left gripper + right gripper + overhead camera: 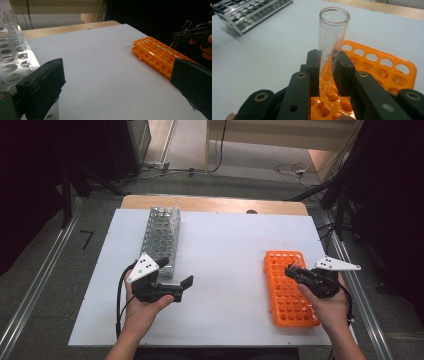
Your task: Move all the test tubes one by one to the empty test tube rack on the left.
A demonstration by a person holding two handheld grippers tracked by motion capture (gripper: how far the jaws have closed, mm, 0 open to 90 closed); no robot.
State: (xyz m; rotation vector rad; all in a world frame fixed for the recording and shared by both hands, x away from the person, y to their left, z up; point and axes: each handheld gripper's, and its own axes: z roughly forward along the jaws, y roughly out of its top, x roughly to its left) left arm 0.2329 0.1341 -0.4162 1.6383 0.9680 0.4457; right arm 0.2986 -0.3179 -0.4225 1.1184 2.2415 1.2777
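Holding a glass tube (333, 37) clamped between its jaws, the right gripper (327, 72) is hovering over the orange rack (384, 67); next it needs lowering into a hole, I judge; the left gripper (170, 276) is waiting wide open, empty, beside the metal rack (161, 237).

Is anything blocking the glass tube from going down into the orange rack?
Nothing visible blocks it. The clear glass test tube, clamped in the right gripper, hangs over the orange plastic rack, whose round holes below look open.

Orange rack (290, 290), silver rack (161, 237), clear tube (332, 42)
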